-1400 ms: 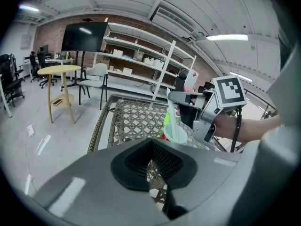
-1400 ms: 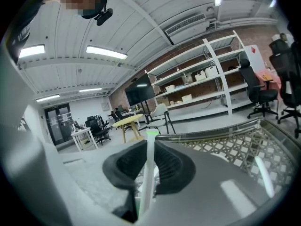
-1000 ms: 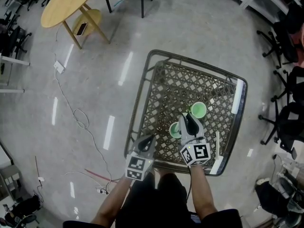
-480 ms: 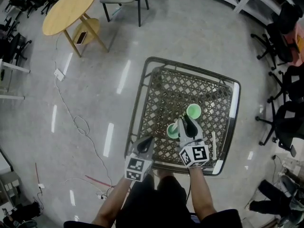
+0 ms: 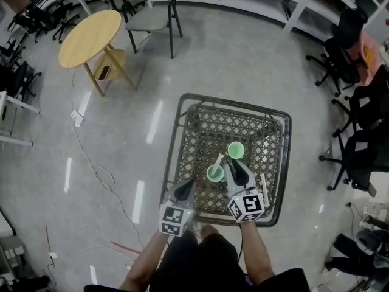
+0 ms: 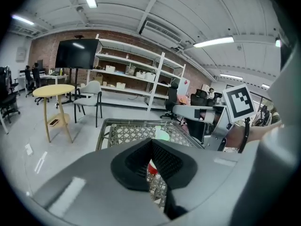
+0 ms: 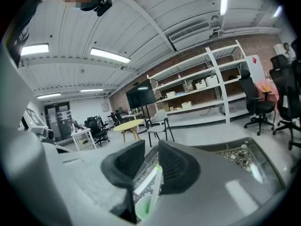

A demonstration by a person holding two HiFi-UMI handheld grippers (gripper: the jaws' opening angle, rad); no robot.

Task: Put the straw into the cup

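Grey polished floor (image 5: 121,132) spreads under a metal lattice table (image 5: 206,132). We find the straw (image 5: 218,162) already in the near cup (image 5: 214,174), lower end inside, top leaning up and right. The far cup (image 5: 236,150), green like it, stands apart behind. From above, the right gripper (image 5: 236,166) covers the near cup's right edge and we cannot judge its jaws there. Its own view settles it: the pads stand apart with the straw rising between them, close along the right pad, in a gap wider than the straw, so nothing is clamped. The left gripper (image 5: 188,184) hangs by the table's near-left corner, tips meeting, nothing held. Through the slit below them we glimpse a red-and-white scrap (image 6: 151,167) we cannot identify.

A second ago the right gripper hid most of the near cup and we could pick out no straw; now it stands clear. The table also fills less of the head view, with more room around it.

Only the head view shows a spare straw (image 5: 265,188) lying by the table's right rim. Only the left gripper view shows the shelves (image 6: 136,76) and dark screen (image 6: 77,54) on the brick wall (image 6: 47,51).
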